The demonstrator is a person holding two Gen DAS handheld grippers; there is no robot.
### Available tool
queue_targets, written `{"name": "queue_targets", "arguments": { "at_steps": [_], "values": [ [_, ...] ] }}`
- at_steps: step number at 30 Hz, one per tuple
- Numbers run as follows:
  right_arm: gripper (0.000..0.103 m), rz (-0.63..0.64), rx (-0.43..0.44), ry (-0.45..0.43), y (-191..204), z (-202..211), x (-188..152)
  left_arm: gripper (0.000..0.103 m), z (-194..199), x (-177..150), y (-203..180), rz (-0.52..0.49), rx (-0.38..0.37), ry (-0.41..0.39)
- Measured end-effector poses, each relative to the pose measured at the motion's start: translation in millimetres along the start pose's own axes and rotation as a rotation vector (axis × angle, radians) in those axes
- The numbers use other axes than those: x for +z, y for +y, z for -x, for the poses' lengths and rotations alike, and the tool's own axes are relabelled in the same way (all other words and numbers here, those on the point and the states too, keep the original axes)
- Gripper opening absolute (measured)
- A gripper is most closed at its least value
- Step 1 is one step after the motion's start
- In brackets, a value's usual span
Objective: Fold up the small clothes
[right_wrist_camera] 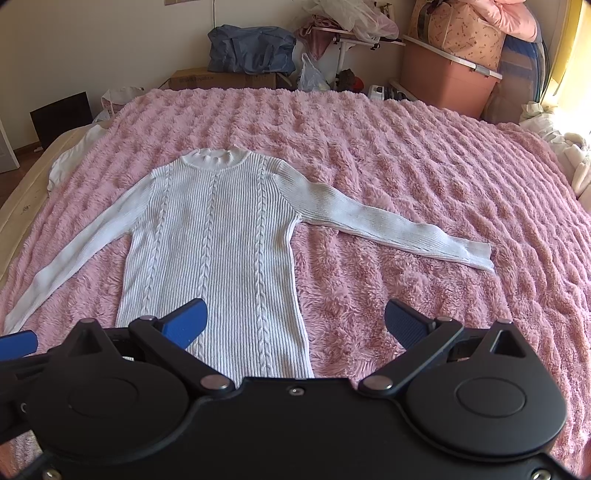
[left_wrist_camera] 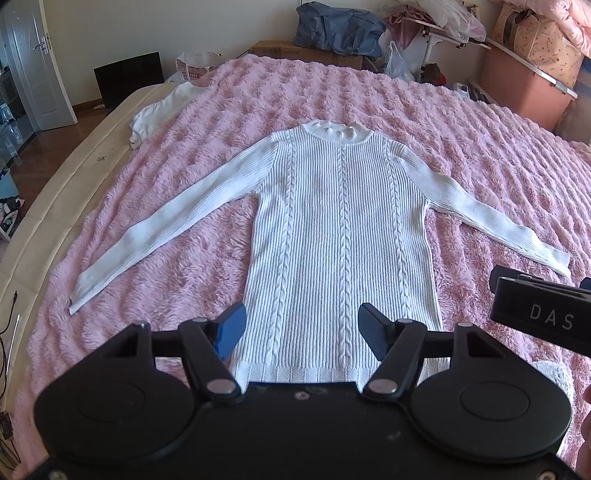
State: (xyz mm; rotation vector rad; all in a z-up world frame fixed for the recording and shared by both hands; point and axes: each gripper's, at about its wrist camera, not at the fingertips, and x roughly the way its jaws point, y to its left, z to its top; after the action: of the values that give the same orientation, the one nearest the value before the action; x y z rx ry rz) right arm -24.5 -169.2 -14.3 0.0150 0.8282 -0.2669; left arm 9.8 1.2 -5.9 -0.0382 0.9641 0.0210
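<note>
We see white sweater (left_wrist_camera: 341,236) flat on pink blanket (left_wrist_camera: 461,129), sleeves out, collar far. Left gripper (left_wrist_camera: 301,328) spread above sweater hem; right gripper (right_wrist_camera: 295,325) spread over sweater's right edge, both empty.

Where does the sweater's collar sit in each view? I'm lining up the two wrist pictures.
Left wrist: the collar sits just right of centre, in the upper third, past the open left tool.
Right wrist: the collar sits left of centre, upper third.
Shared landmark: the blue bag on the cardboard box behind the bed.
</note>
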Motion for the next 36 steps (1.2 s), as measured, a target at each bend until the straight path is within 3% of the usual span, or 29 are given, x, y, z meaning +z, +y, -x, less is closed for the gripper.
{"name": "queue_targets", "arguments": {
  "at_steps": [36],
  "values": [
    [0.103,-0.007,-0.009,0.02,-2.9,-13.0,4.5,0.071,-12.2,4.4,-0.5,-0.003,0.01,0.019]
  ]
}}
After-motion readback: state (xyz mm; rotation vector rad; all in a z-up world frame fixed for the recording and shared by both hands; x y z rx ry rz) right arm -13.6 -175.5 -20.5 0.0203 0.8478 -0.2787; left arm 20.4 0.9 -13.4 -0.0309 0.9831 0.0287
